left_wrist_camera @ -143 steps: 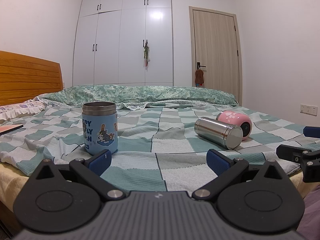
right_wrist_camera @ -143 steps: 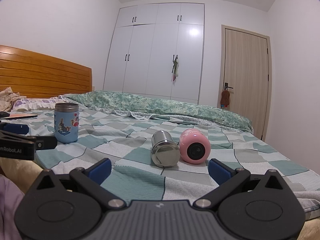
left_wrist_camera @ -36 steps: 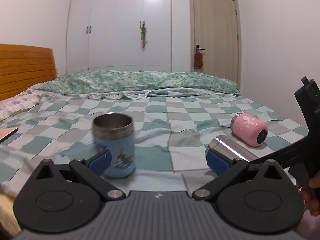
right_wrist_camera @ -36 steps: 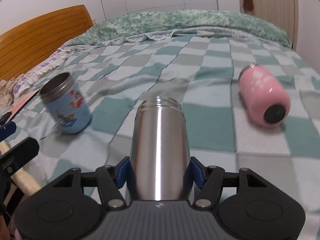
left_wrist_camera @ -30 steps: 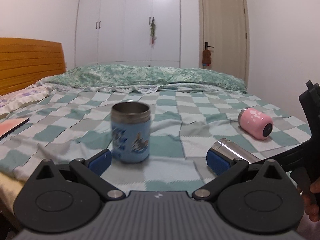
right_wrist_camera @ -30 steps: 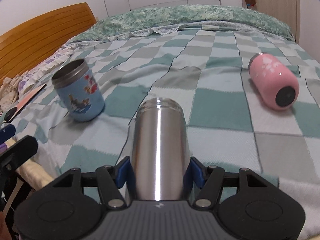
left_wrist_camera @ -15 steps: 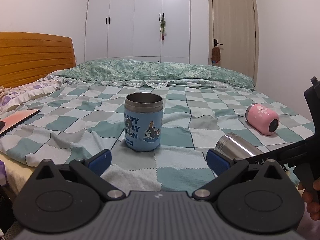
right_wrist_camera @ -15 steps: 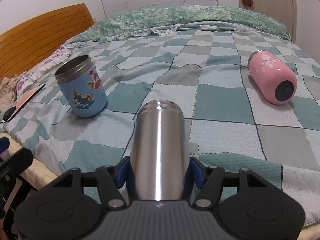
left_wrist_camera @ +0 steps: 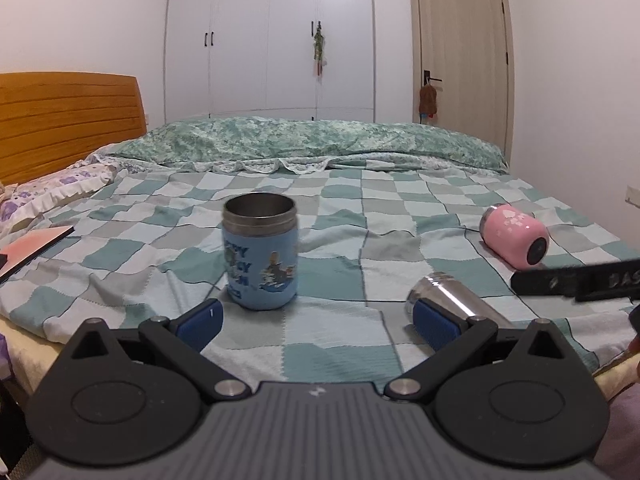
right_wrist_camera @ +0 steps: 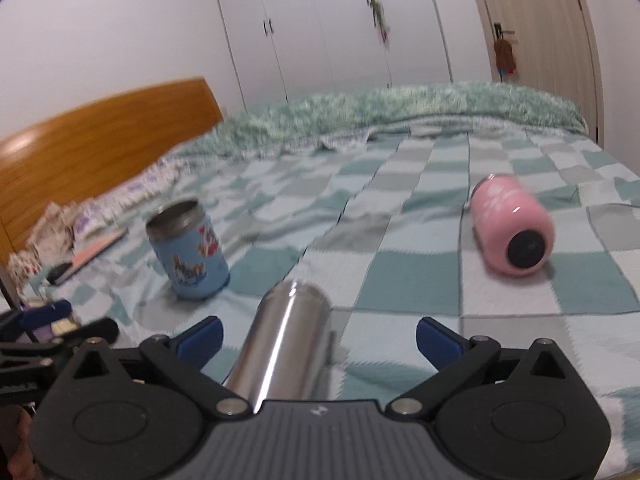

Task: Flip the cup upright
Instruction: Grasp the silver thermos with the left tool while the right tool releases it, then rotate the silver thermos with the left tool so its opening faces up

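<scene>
The steel cup (right_wrist_camera: 286, 344) is seen lying on its side on the checked bedspread (right_wrist_camera: 408, 292), between the spread fingers of the right gripper (right_wrist_camera: 318, 336). Its long axis runs roughly along the gripper's forward line, slanted a little to the right, with the far end pointing away toward the bed. The cup sits nearer the left pad than the right one, and neither blue pad appears to touch it, though motion blur makes this uncertain. The right gripper is clearly the nearer of the two.

In the left wrist view, the same steel cup (left_wrist_camera: 452, 300) is found just behind the right-hand finger (left_wrist_camera: 434, 324) of the left gripper (left_wrist_camera: 316, 322), whose fingers are held wide and carry nothing.

A blue cartoon-printed cup (left_wrist_camera: 260, 256) is standing upright, open end up; large letters are printed on it but cannot be read with confidence. A pink tumbler (left_wrist_camera: 516, 240) is lying on its side farther right. Partial white lettering can be made out on the right gripper's body (left_wrist_camera: 580, 280), too blurred to read.
</scene>
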{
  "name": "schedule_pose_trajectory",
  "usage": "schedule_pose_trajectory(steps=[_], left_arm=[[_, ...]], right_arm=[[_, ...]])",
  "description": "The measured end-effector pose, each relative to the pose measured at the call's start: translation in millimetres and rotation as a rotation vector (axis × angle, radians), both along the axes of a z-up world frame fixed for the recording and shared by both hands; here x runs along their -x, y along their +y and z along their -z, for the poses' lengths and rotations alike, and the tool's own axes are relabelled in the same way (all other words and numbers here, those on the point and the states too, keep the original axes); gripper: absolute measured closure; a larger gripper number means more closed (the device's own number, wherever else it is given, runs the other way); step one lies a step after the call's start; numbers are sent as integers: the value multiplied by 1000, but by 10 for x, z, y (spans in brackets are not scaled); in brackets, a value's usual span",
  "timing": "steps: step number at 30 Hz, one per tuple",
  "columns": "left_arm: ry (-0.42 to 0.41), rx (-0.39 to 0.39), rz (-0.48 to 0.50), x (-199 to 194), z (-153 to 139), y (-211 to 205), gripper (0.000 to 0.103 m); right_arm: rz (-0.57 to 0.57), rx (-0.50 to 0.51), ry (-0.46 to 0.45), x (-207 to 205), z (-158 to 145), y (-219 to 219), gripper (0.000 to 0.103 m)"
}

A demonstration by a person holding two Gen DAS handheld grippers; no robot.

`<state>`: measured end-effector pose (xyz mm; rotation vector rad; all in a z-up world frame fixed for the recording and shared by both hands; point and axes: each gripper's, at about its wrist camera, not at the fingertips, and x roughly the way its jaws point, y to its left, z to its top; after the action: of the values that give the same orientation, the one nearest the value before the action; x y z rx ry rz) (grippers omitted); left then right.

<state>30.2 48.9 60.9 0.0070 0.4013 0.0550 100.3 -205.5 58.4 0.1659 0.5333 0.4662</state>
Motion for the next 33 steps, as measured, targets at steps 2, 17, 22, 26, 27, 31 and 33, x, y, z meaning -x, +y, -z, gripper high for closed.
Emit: schedule_pose_trajectory(steps=[2, 17, 22, 26, 27, 31, 33], left_arm=[[12, -7, 6, -41, -10, -101, 0], [207, -6, 77, -664, 52, -862, 0], [336, 58, 51, -995, 175, -952, 0], [413, 102, -11, -1217, 287, -959, 2], [432, 111, -19, -1255, 314, -960, 6], [515, 222, -26, -1367, 383, -883, 32], [509, 229, -23, -1353, 363, -872, 33]], right_arm=[[16, -12, -26, -14, 1, -155, 0], [88, 10, -80, -275, 427, -876, 0], [85, 7, -93, -309, 494, -915, 0], [73, -7, -100, -311, 502, -922, 0], [73, -6, -101, -310, 502, -913, 0], [66, 14, -95, -308, 540, -865, 0], [68, 20, -98, -301, 549, -847, 0]])
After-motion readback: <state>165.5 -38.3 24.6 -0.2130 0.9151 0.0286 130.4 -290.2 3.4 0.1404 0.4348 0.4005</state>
